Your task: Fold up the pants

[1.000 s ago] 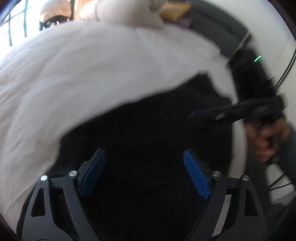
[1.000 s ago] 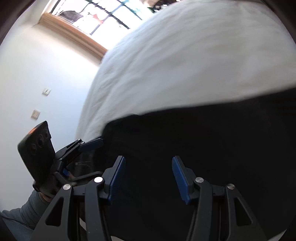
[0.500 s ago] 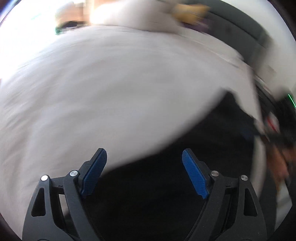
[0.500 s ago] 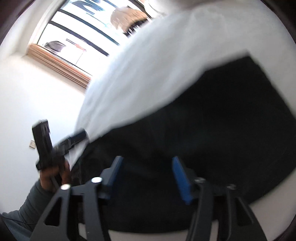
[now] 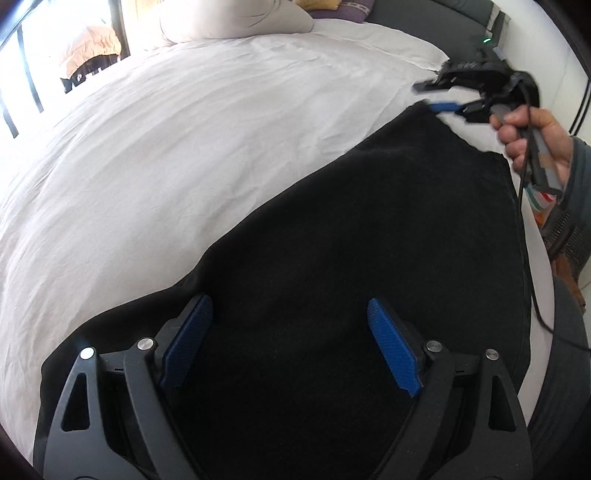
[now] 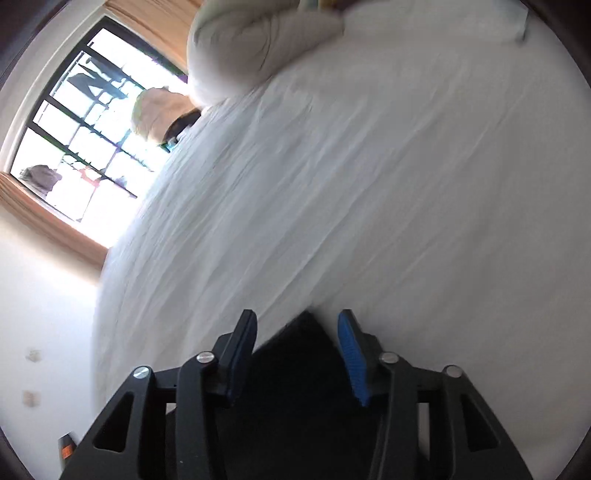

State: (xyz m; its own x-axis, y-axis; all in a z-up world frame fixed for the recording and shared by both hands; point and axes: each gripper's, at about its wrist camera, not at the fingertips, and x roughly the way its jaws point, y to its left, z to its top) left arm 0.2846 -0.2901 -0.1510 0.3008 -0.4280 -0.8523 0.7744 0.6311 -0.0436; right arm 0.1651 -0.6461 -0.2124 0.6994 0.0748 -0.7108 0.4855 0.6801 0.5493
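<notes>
Black pants [image 5: 351, 240] lie flat on a white bed sheet [image 5: 184, 129], stretching from the lower left to the upper right in the left wrist view. My left gripper [image 5: 290, 343] is open and empty, just above the near end of the pants. My right gripper [image 5: 436, 96] shows in the same view at the far corner of the pants, held by a hand. In the right wrist view the right gripper [image 6: 298, 354] is open, its blue fingers straddling the pointed corner of the pants [image 6: 299, 369] without closing on it.
A bunched white duvet or pillow [image 5: 236, 18] lies at the head of the bed, with a dark headboard [image 5: 424, 18] behind. A window [image 6: 85, 144] is on the left wall. The bed's right edge runs beside the person's arm [image 5: 576, 177].
My right gripper moved from over the middle of the pants to their far corner. My left gripper swung away over the sheet and came back above the near end.
</notes>
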